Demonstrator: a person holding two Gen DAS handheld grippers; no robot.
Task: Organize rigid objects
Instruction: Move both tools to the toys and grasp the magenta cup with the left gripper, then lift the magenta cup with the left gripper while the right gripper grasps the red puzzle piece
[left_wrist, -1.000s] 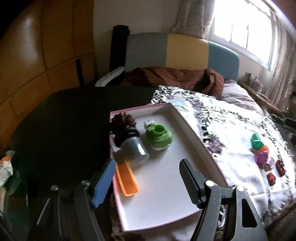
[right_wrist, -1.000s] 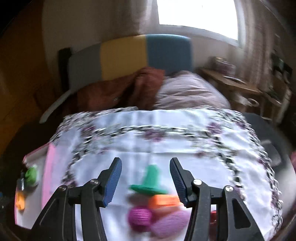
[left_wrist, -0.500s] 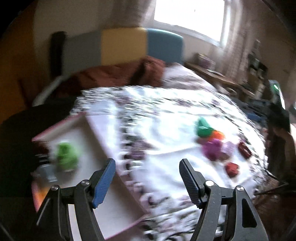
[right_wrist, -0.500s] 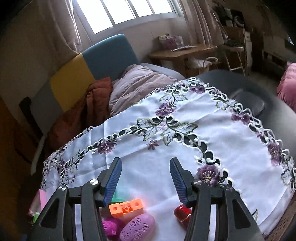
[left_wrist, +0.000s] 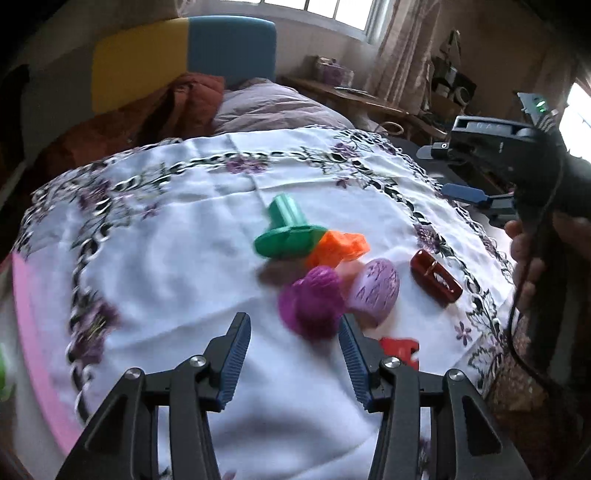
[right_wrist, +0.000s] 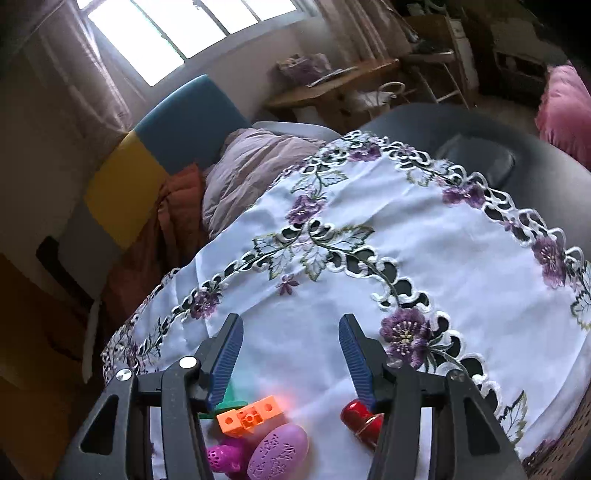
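Still to sort, 6 items near the bench's right edge: green piece (left_wrist: 284, 236), orange block (left_wrist: 341, 245), magenta ball (left_wrist: 314, 301), lilac egg (left_wrist: 375, 288), 2 red pieces. Your left claw (left_wrist: 293, 360) is closing, empty; right claw (right_wrist: 290, 356) released, empty.

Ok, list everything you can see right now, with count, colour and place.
Funnel-shaped piece: 1, green, cloth centre.
Block: 1, orange, touching the green piece.
Ball-like piece: 1, magenta, just ahead of the left gripper.
Egg-shaped piece: 1, lilac, beside the magenta one.
Dark red piece: 1, right of the egg.
Red piece: 1, nearest cloth edge.
Tablecloth: 1, white, purple embroidery.
Tray: 1, pink rim, far left.
Left gripper: closing, nothing between.
Right gripper: open, empty.
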